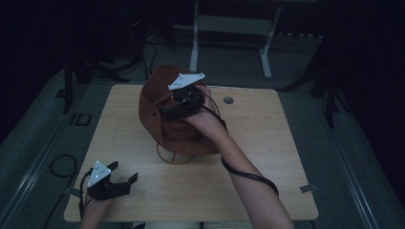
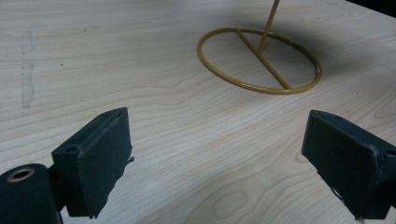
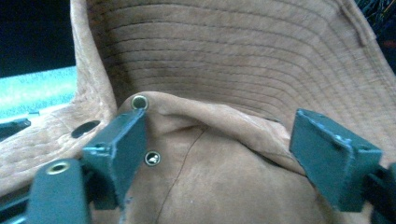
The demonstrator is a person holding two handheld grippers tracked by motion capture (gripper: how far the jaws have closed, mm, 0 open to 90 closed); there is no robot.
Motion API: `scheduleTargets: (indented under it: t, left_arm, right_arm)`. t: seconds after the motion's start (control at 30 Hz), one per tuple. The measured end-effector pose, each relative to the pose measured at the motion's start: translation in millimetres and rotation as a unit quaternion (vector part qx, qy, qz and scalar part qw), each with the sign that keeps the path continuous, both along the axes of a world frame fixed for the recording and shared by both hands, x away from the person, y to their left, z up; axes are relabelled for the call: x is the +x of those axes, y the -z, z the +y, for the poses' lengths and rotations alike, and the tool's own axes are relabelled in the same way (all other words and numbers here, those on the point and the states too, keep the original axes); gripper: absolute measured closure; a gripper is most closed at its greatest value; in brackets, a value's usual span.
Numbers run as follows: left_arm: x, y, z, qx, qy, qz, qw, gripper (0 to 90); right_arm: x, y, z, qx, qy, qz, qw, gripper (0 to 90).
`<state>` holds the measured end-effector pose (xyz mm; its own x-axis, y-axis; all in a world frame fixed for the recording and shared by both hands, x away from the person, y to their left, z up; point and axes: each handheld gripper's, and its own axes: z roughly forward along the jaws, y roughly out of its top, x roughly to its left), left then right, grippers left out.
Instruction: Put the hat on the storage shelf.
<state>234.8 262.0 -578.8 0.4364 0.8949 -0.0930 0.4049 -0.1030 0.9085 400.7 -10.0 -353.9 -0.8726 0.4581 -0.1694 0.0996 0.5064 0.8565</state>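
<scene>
Dimness over the whole high view, the room behind the tabletop point(image 1: 267, 157) nearly black. Upper part of the gold wire hat stand point(image 1: 174, 157) hidden under a brown suede bucket hat point(image 1: 153, 102); showing below it, part of the round base ring. Seen in the left gripper view: the ring, its crossbar and the foot of the upright rod point(image 2: 259, 60), the rod cut off by the top edge. Far side of the hat hard to make out against the dark floor.

Hat and stand near the middle of the tabletop, toward the far edge. Wide bare wood to the right and along the near edge; a small round hole point(image 1: 228, 100) near the far edge, right of the hat.

Right gripper point(image 1: 167, 112) up against the hat, held by a hand point(image 1: 205, 119), with its cable point(image 1: 248, 176) looping round the forearm. In the right gripper view point(image 3: 222, 126), jaws spread wide, pinching nothing; folded suede point(image 3: 233, 70) close between and behind them, one jaw right by two metal eyelets point(image 3: 139, 101). Cannot tell whether that jaw touches the fabric.

Left gripper point(image 1: 123, 172) low over the near left corner, well apart from the stand. Jaws spread there too point(image 2: 219, 126), empty, bare wood between them.
</scene>
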Motion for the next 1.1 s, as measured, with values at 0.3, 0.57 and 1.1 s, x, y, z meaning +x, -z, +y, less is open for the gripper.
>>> scheduleTargets:
  t: [0.3, 0.57, 1.1]
  left_arm:
    - [0.3, 2.0, 0.0, -0.001, -0.004, -0.001, 1.0, 8.9]
    - [0.7, 3.5, -2.5, 0.001, 0.002, -0.001, 1.0, 8.7]
    - [-1.3, 3.2, -4.7, 0.013, -0.008, -0.01, 0.9998, 8.7]
  right_arm:
    - [-2.5, -14.5, -33.9, 0.033, 0.007, -0.033, 0.9989, 13.9]
    - [-3.4, -7.5, -72.7, 0.034, 0.025, -0.016, 0.999, 14.0]
    - [-8.5, 23.0, -152.0, 0.058, 0.068, 0.014, 0.9959, 14.0]
